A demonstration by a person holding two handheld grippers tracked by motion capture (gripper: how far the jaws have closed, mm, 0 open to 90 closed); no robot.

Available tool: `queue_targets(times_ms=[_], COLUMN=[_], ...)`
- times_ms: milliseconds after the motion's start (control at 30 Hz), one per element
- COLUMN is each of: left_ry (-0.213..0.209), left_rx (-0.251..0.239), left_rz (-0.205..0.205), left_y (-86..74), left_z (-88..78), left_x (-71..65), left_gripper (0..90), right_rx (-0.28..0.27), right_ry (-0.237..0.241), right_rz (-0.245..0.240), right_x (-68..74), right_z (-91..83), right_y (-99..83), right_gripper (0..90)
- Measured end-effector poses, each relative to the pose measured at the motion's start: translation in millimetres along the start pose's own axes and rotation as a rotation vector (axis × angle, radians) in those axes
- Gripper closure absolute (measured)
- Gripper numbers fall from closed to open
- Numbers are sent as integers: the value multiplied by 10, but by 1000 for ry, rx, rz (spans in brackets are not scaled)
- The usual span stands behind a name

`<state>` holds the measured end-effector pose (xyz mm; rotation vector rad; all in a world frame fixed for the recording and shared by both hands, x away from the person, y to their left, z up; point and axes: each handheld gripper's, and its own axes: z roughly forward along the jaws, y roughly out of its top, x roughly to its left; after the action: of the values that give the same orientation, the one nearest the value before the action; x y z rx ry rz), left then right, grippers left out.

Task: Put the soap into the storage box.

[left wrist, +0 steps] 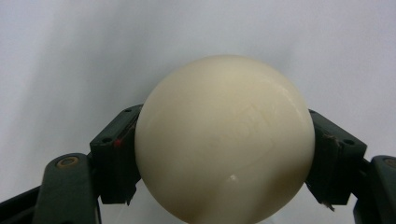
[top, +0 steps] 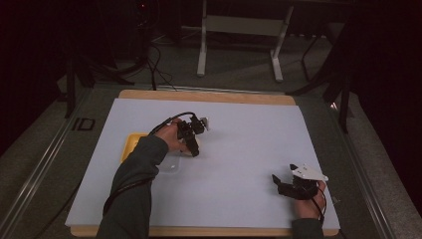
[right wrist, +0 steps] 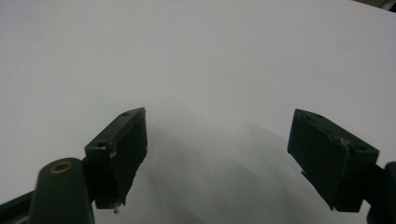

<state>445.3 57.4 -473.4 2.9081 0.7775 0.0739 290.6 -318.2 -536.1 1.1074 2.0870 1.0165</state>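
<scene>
A smooth cream-white ball (left wrist: 224, 135) is clamped between the two black jaws of my left gripper (left wrist: 223, 154), above the white sheet. From above, the left gripper (top: 193, 145) hangs over the left middle of the table, pointing down, just right of a yellow tray (top: 130, 144); the ball itself is hidden there behind the hand and jaws. My right gripper (top: 278, 183) rests near the front right of the sheet, its jaws spread wide. Nothing lies between the right gripper's (right wrist: 217, 149) pads.
A white sheet (top: 239, 149) covers the wooden table (top: 209, 95). A small clear plastic piece (top: 170, 166) lies by the yellow tray, under the left forearm. Beyond the table are a dark floor, cables and a white frame stand (top: 239, 30).
</scene>
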Motion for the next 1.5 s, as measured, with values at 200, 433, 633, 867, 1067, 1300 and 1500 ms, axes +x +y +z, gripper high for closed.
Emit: queue_targets(times_ms=[200, 433, 633, 867, 1067, 1300, 1500], left_ry=[7, 12, 20, 7, 18, 27, 36], left_rx=[-11, -12, -18, -65, -75, -71, -68], left_rz=[-10, -13, -33, -67, -79, -105, -117], left_y=[-84, -195, -284, -390, -484, -614, -716], left_z=[-96, -196, -276, -391, -474, -517, -550], left_x=[27, 69, 112, 169, 208, 253, 291], left_gripper=[245, 246, 246, 246, 246, 245, 246], right_rx=[1, 0, 1, 1, 1, 1, 1], right_ry=[-1, -3, -4, -5, -5, -6, -6], right_rz=[0, -1, 0, 0, 0, -1, -1], right_x=[2, 3, 4, 5, 5, 6, 6], right_z=[-1, 0, -1, -1, -2, -2, -3], right_y=[0, 0, 0, 0, -1, 0, -1], right_gripper=[198, 199, 198, 198, 198, 199, 199])
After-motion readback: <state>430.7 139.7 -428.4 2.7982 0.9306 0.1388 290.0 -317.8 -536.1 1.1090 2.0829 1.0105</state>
